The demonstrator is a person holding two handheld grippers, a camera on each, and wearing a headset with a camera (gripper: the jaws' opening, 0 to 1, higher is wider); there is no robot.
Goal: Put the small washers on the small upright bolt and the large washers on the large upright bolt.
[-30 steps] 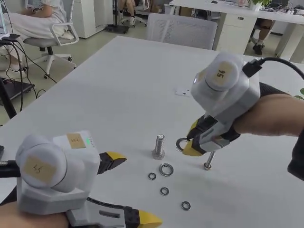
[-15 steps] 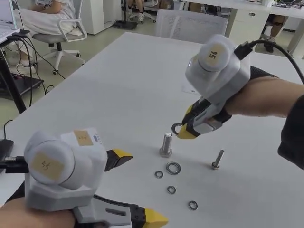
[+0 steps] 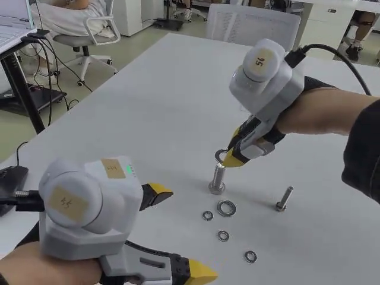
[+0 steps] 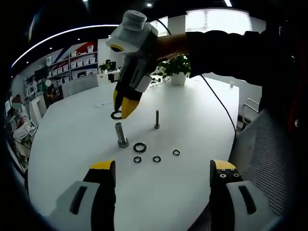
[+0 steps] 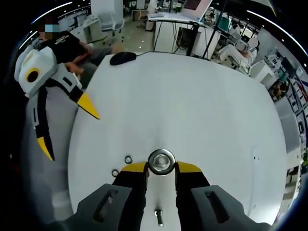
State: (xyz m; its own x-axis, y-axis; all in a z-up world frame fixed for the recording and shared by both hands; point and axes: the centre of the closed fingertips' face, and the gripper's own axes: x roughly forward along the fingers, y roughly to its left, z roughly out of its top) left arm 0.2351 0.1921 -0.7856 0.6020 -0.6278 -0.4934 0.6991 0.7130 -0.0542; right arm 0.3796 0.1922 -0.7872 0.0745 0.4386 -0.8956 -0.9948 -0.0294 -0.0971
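Our right gripper (image 3: 230,158) pinches a large washer (image 3: 221,156) just above the large upright bolt (image 3: 217,178). Our left gripper (image 3: 181,233) gapes wide and empty, farther off.

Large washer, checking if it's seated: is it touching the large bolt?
Apart. The left gripper view shows a gap between the washer in the right claw and the bolt below.
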